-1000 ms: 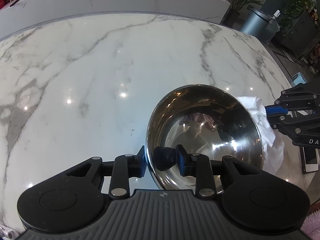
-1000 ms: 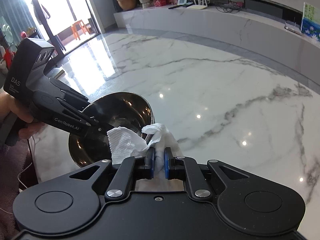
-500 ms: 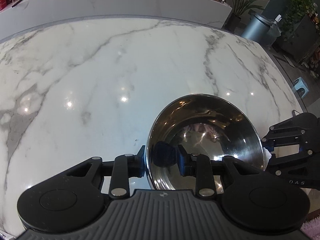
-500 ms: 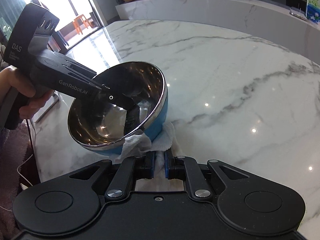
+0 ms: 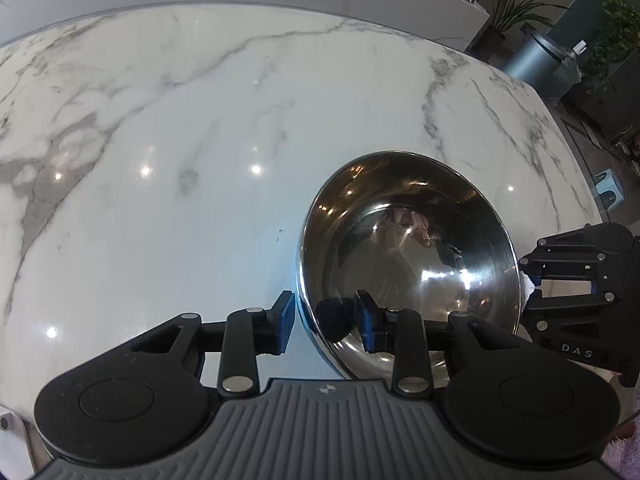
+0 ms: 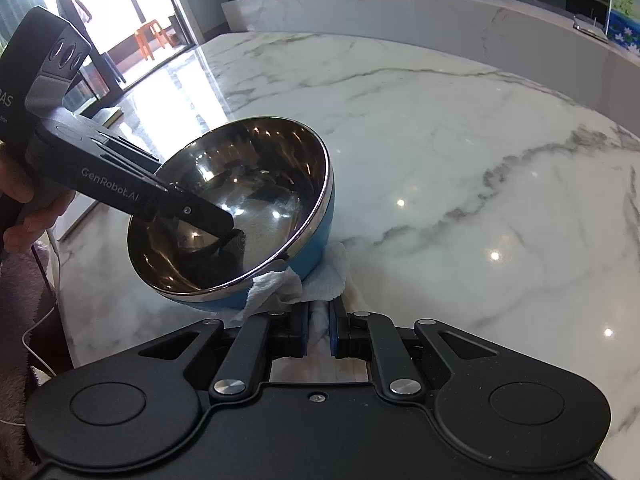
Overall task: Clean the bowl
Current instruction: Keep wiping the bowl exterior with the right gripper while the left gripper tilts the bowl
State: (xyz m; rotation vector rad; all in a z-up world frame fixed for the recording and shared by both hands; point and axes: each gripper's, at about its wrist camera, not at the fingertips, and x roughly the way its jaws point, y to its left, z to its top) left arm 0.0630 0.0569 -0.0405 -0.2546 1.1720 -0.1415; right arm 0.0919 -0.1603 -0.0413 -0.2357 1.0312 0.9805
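A steel bowl (image 5: 408, 248) with a blue outside (image 6: 316, 236) is held tilted above the marble table (image 5: 200, 160). My left gripper (image 5: 324, 320) is shut on the bowl's near rim, one finger inside, one outside. It also shows in the right wrist view (image 6: 216, 220). My right gripper (image 6: 319, 326) is shut on a crumpled white paper towel (image 6: 316, 280) that presses against the bowl's blue underside. In the left wrist view only a speck of the towel (image 5: 527, 282) shows past the bowl's right rim, next to the right gripper (image 5: 532, 280).
The marble table (image 6: 460, 152) stretches ahead, with a marble counter (image 6: 500, 12) beyond it. A grey bin (image 5: 536, 62) and potted plants (image 5: 616, 36) stand off the far right edge. A pink fuzzy cloth (image 6: 20, 300) lies at the near left.
The towel has gone from beside the bowl's rim down under its blue outside. The bowl has tilted and moved closer to the right gripper.
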